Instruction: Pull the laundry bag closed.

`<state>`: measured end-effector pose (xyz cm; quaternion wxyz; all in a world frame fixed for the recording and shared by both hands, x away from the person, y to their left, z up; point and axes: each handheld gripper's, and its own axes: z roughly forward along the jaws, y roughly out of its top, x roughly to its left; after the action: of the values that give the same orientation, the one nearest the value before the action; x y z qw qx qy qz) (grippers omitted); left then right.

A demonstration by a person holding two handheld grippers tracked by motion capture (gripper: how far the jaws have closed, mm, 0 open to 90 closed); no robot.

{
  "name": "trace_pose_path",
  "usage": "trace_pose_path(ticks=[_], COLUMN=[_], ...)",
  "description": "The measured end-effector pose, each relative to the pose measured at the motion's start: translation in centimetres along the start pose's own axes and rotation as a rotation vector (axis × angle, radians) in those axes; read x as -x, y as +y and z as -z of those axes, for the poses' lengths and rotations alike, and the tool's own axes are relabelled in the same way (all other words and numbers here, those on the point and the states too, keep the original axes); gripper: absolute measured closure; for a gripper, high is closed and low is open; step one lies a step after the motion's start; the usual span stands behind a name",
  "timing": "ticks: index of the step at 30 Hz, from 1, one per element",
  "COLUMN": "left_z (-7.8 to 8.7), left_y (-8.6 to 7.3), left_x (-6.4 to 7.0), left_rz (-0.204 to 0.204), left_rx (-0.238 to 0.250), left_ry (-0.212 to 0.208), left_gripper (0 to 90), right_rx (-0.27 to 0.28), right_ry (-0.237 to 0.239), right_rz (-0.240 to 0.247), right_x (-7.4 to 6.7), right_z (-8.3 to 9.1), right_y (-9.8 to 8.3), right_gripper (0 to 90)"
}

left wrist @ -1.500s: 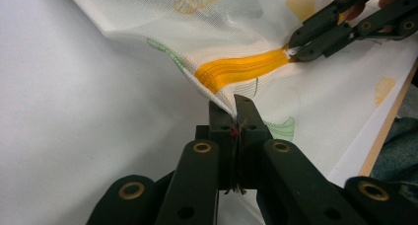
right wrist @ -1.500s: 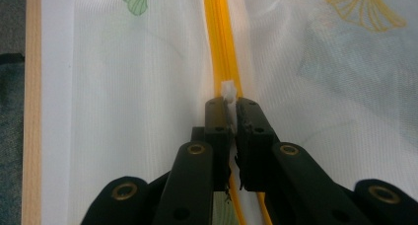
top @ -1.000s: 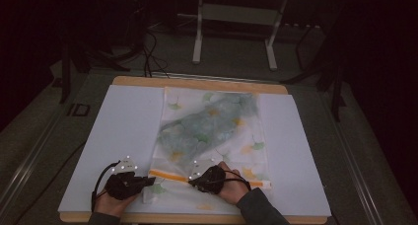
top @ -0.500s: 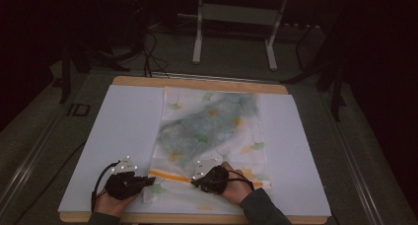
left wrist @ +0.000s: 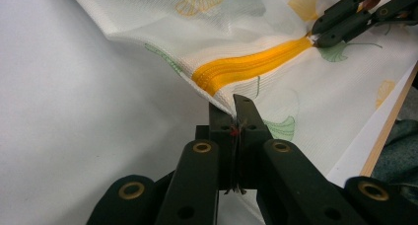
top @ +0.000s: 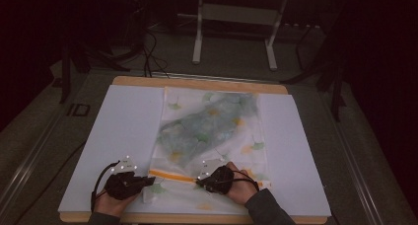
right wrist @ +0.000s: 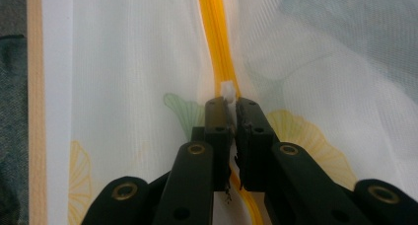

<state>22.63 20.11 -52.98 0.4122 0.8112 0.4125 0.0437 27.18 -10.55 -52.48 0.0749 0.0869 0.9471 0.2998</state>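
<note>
- Mesh laundry bag [top: 212, 131]: white netting, ginkgo-leaf print in yellow and green, lies flat down the middle of the white board [top: 123, 136], long axis running away from the person.
- Orange zipper [top: 170, 175] runs across the bag near its near end; in the left gripper view [left wrist: 246, 69] it is a bright band in the raised fabric.
- White zipper pull [right wrist: 227, 89] sits on the zipper track right at the tips of the right gripper.
- Right gripper [top: 199, 181] [right wrist: 230, 104]: jaws closed on the white zipper pull; pads pressed together, tab sticking out just past them. It also shows far off in the left gripper view [left wrist: 315, 37], at the zipper's end.
- Left gripper [top: 150, 180] [left wrist: 235, 111]: jaws fully closed, pinching the bag's edge fabric just below the zipper's end; cloth lifts into a small ridge there.
- Both grippers low at the near edge, the zipper stretched between them.
- Darker greenish bulk shows through the mesh in the bag's middle [top: 217, 121]; probably clothing inside, too dim to say.
- No readable brand, label or writing on bag, board or grippers.
- Board rests on a wooden table [top: 197, 82], its edge visible at the far side.
- Beyond: white metal frame legs [top: 199, 32] on the dark floor, cables [top: 148, 52] nearby.
</note>
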Motion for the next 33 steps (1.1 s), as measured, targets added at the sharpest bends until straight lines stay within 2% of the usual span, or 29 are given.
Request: trace_pose_path(ticks=[33], left_z=[0.1], left_y=[-0.1], left_x=[-0.2], left_rz=[0.003], left_rx=[0.001], left_ry=[0.002], left_gripper=[88.6], right_rx=[-0.007], right_ry=[-0.021], right_rz=[-0.029], right_x=[0.7], right_z=[1.3], right_y=[-1.9], right_gripper=[84.9])
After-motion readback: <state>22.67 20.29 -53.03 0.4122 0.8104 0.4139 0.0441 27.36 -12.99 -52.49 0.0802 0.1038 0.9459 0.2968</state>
